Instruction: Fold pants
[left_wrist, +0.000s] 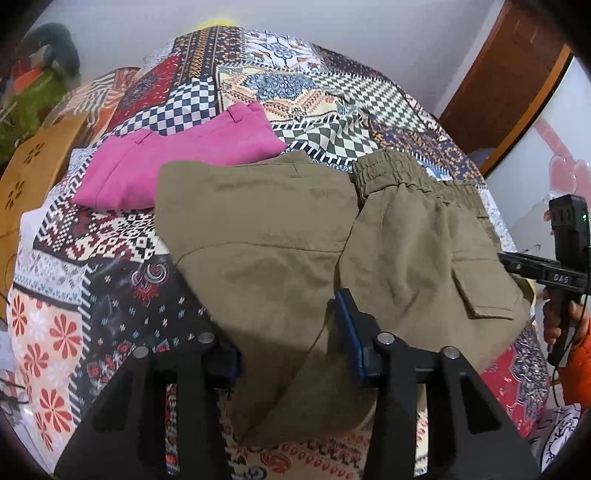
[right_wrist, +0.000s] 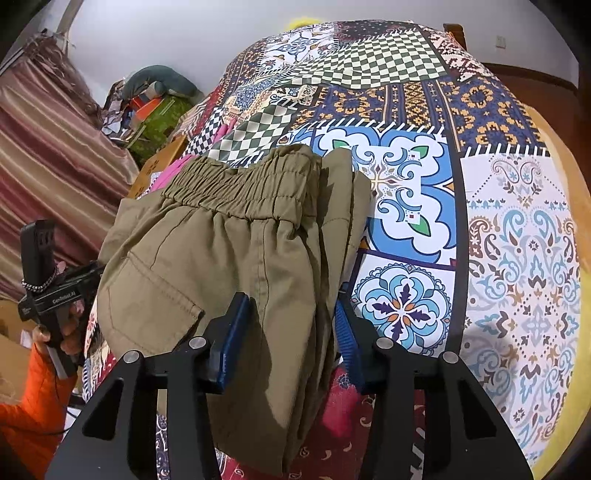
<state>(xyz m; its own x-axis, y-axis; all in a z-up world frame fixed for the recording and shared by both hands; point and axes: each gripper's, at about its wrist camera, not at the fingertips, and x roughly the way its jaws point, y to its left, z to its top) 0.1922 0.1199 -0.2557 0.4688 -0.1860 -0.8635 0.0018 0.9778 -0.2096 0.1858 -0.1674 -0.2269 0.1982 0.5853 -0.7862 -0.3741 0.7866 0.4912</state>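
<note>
- The olive pants lie partly folded on my patchwork bedspread, waistband toward the far side, a flap pocket on the near right.
- My left gripper has the pants' near edge between its 2 blue pads; I cannot tell whether they pinch it.
- My right gripper straddles the stacked layers; grip unclear too.
- Folded pink pants sit beyond the olive pair, to the left.

Olive pants lie folded, elastic waistband outward.
</note>
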